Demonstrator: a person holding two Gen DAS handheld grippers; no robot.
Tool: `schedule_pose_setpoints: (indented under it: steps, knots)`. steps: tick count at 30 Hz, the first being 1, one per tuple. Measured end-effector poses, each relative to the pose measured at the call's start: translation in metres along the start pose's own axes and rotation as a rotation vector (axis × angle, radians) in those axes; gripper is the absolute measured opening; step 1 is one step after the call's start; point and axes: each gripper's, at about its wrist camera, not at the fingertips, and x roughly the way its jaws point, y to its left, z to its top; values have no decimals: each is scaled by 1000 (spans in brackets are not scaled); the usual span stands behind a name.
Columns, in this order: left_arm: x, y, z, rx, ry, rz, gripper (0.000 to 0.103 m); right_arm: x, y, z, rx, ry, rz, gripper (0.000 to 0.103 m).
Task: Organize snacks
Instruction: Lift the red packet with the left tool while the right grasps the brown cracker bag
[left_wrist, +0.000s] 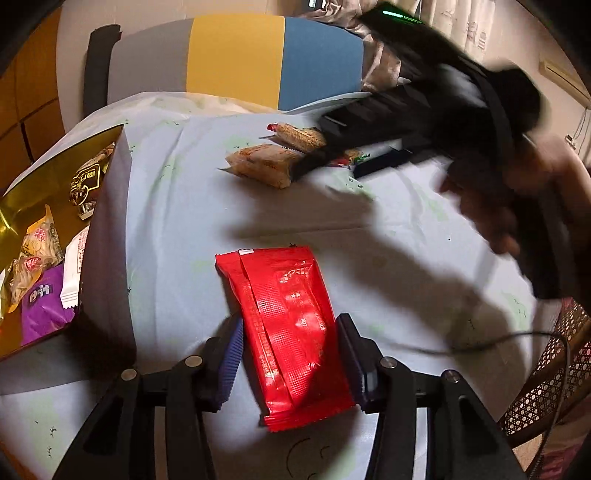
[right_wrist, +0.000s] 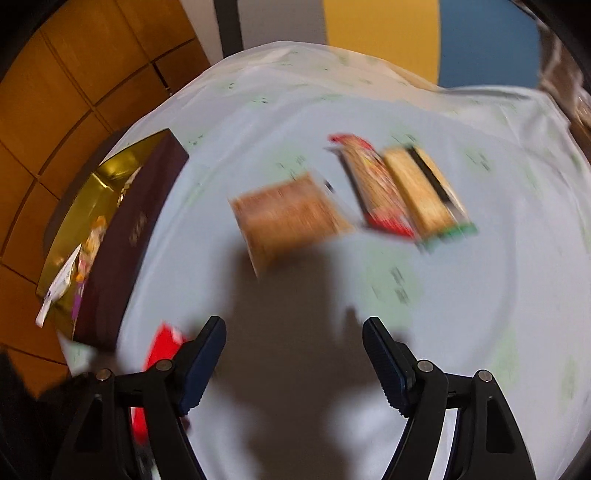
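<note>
A red snack packet (left_wrist: 291, 328) lies on the pale tablecloth between the fingers of my left gripper (left_wrist: 291, 354); the pads sit at its two long edges, and I cannot tell whether they press it. Beige snack packets (left_wrist: 266, 166) lie farther back, with my right gripper (left_wrist: 325, 151) blurred above them. In the right wrist view my right gripper (right_wrist: 294, 332) is open and empty above the cloth. A beige packet (right_wrist: 288, 218) and two more packets (right_wrist: 402, 192) lie ahead of it. The red packet (right_wrist: 162, 350) shows at lower left.
A dark box with a gold lining (left_wrist: 44, 206) stands at the left table edge and holds several wrapped snacks; it also shows in the right wrist view (right_wrist: 122, 236). A chair back in grey, yellow and blue (left_wrist: 236, 59) stands behind the table. A wicker chair (left_wrist: 550, 373) is at right.
</note>
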Motion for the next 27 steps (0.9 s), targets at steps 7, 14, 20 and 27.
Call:
schedule_pose_setpoints:
  steps: [7, 14, 20, 27]
  knots:
    - [0, 3, -1, -27, -9, -22, 50, 47, 0, 64, 238, 48, 20, 101]
    - [-3, 6, -4, -35, -16, -35, 50, 70, 3, 83, 309, 74, -109, 88]
    - [-3, 5, -5, -35, -23, -29, 50, 56, 25, 60, 62, 104, -149, 61]
    - [-3, 1, -6, -32, -26, -13, 50, 20, 20, -20, -102, 118, -122, 61]
